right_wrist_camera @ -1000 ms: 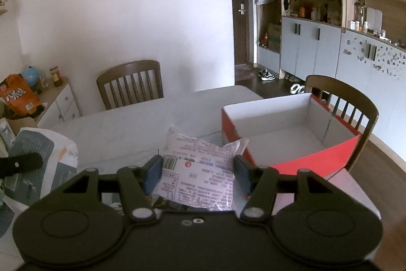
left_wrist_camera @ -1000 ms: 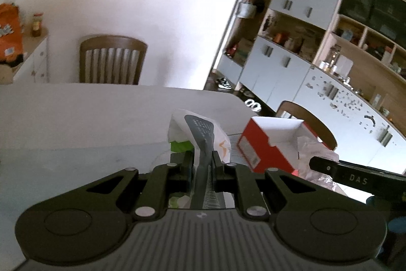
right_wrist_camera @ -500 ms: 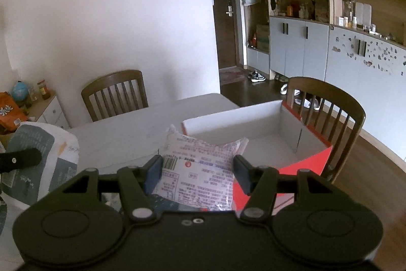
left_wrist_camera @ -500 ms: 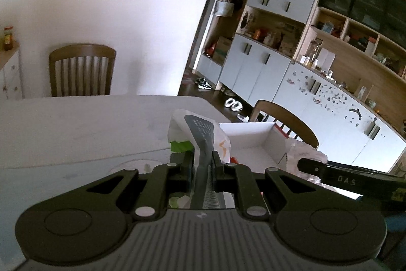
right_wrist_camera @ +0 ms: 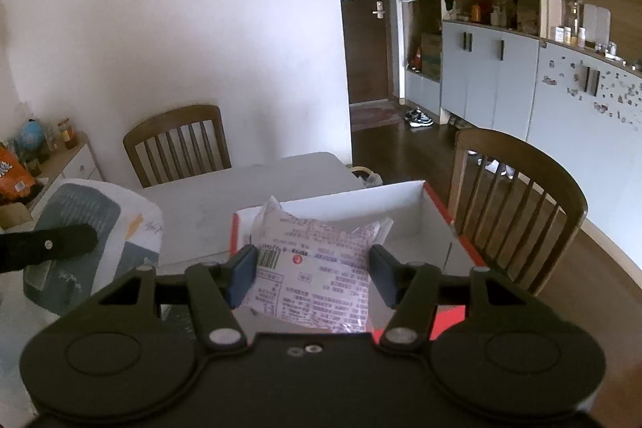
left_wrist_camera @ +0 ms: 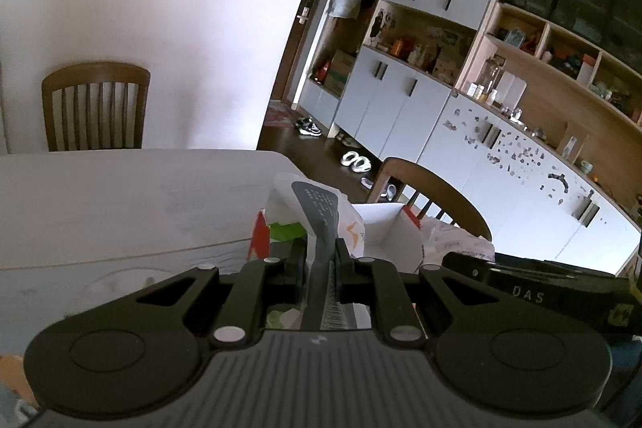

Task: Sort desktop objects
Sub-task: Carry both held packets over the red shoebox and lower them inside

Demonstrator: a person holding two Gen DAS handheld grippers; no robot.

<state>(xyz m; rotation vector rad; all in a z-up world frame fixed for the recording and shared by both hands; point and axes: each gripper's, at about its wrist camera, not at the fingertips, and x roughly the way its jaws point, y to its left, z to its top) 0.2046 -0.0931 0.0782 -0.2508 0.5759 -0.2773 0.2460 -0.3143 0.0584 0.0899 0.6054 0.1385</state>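
both packets are lifted and nearly delivered: the right gripper (right_wrist_camera: 312, 269) jaws pinch a pink printed snack packet (right_wrist_camera: 317, 263) over the open red box (right_wrist_camera: 405, 203), the left gripper (left_wrist_camera: 321, 259) jaws pinch a grey-and-white pouch (left_wrist_camera: 321, 211) beside it. dropping both remains; the box looks empty.

Matte black right gripper (right_wrist_camera: 313, 269), blue pads (right_wrist_camera: 242, 273), silver screws, ribbed housing.
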